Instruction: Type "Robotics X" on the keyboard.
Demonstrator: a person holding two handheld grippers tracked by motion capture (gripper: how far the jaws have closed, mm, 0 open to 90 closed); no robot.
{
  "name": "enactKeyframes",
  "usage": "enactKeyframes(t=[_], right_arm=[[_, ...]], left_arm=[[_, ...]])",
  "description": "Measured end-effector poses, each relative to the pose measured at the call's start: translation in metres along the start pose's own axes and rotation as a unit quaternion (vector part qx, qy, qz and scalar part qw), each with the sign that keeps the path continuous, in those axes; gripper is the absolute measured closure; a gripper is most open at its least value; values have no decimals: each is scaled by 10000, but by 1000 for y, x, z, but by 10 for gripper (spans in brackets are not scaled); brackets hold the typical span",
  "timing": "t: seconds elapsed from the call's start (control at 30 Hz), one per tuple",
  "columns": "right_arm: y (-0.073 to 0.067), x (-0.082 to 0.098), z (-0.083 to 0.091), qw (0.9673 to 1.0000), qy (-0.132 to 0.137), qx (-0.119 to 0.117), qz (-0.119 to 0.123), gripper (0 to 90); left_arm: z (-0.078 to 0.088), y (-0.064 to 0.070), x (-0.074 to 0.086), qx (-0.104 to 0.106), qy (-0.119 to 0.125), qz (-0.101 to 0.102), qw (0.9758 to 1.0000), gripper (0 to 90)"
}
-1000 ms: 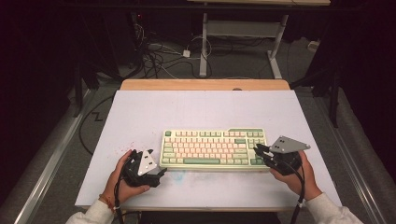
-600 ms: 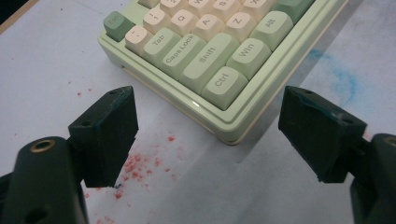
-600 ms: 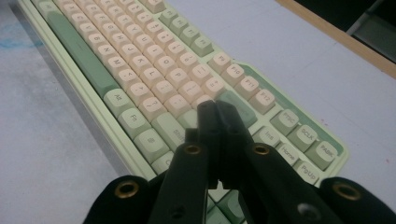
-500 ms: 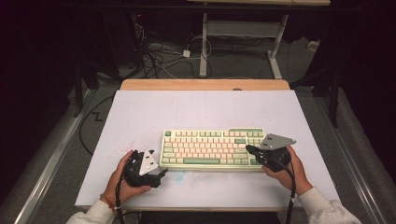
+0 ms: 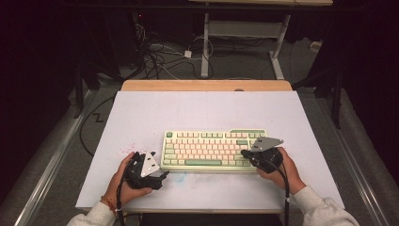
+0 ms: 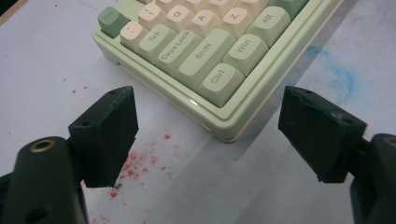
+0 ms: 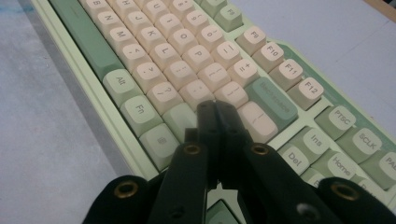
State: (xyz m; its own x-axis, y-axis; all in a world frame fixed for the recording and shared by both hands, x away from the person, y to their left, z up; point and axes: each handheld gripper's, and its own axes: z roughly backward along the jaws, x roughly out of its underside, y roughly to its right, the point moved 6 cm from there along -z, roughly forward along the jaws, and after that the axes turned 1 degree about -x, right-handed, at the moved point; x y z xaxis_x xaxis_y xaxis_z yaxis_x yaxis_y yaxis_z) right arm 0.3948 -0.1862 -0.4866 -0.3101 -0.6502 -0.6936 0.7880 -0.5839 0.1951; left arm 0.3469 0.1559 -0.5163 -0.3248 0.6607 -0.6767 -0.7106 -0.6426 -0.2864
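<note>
Keyboard [image 5: 214, 149] on table [image 5: 141, 117]; left claw [image 6: 208, 126] spread wide, right claw [image 7: 215, 109] clenched, empty.

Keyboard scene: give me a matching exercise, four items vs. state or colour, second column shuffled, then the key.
Column 1:
1. left gripper
2. right gripper
3. Ctrl key
4. stains on the table beside the left gripper

Column 2:
A. red speckles
B. jaws shut, tips over the keyboard's right end
C. pale green
D. jaws open, off the keyboard's near-left corner

Pairs: 1-D, 2-B, 3-C, 4-A
</note>
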Motion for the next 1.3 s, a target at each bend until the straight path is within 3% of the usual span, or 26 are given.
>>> enactKeyframes(t=[0.23, 0.37, 0.47, 0.57, 0.67, 0.8, 1.13, 1.3], right_arm=[[0, 4, -4, 10000, -48, -13, 14, 900], [-1, 7, -6, 10000, -58, 3, 29, 900], [-1, 7, -6, 10000, -45, -8, 29, 900], [-1, 8, -6, 10000, -27, 7, 22, 900], [-1, 8, -6, 10000, -22, 30, 15, 900], [-2, 8, -6, 10000, -25, 39, 29, 900], [-2, 8, -6, 10000, -23, 49, 24, 900], [-3, 9, -6, 10000, -19, 71, 29, 900]], left_arm=[[3, -2, -1, -17, 59, 95, 9999, 217], [8, -2, -5, 108, 207, 220, 9995, 282], [14, -3, -9, 157, 310, 318, 9989, 386], [21, -4, -14, 399, 489, 429, 9971, 567], [24, -7, -16, 485, 494, 494, 9964, 742], [26, -9, -19, 551, 429, 506, 9963, 867], [19, -13, -29, 608, 131, 544, 9966, 876], [12, -11, -39, 744, 15, 451, 9962, 876]])
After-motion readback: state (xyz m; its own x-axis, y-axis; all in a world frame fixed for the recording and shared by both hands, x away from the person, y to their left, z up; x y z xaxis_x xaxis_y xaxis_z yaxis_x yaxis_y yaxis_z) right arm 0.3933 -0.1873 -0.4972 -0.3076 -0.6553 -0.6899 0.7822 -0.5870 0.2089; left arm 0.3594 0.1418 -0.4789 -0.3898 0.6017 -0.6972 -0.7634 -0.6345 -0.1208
